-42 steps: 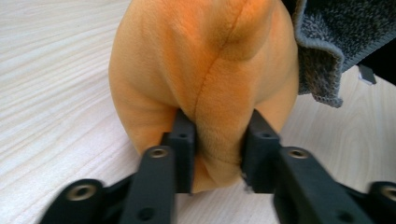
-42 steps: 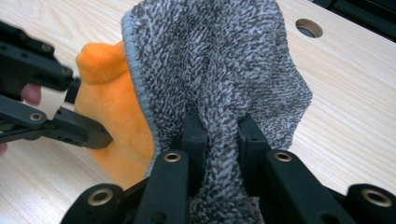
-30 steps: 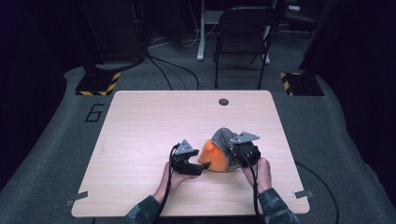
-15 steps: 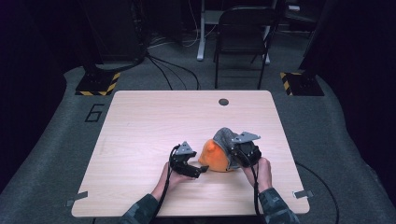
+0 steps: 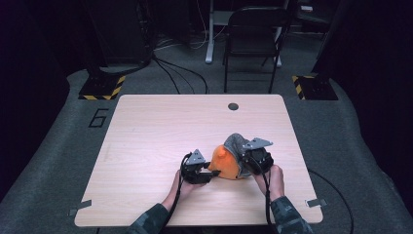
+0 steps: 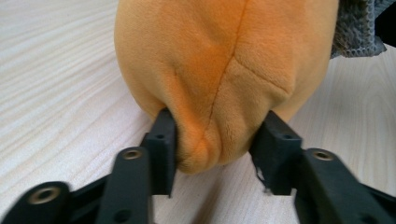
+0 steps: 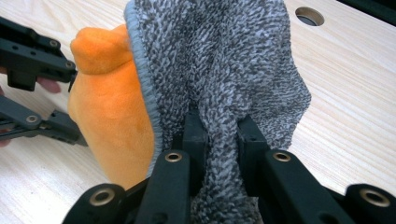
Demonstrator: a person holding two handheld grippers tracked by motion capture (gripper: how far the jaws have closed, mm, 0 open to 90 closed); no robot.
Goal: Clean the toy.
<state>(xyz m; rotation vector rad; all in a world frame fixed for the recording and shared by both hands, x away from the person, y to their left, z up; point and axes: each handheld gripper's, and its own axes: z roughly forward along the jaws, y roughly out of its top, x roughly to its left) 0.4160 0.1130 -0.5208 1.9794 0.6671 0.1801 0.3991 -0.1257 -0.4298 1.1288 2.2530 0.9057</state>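
- An orange plush toy (image 5: 225,165) lies on the wooden counter (image 5: 156,131), toward the near right part of it, between the two grippers.
- A grey knitted sock (image 5: 236,144) covers the far, right-hand end of the toy; in the right gripper view its pale blue rim (image 7: 142,79) runs across the orange plush, and one orange stub (image 7: 100,49) pokes out beside that rim.
- The left gripper (image 5: 210,174) sits just left of the toy. Its fingers (image 6: 163,144) have just been closing, and in the left gripper view they now pinch the bare orange end of the toy from both sides, denting the soft fabric.
- The right gripper (image 5: 242,163) sits at the toy's right. Its fingers (image 7: 194,133) stand narrow, clamped on a bunched fold of the sock.
- A person's hands hold both grippers from the near edge of the counter, sleeves in a camouflage pattern (image 5: 151,222).
- A round hole (image 5: 233,106) lies in the counter near its far edge, well apart from the toy.
- Beyond the counter stand a folding chair (image 5: 253,44) on the grey floor and cables trailing across it.
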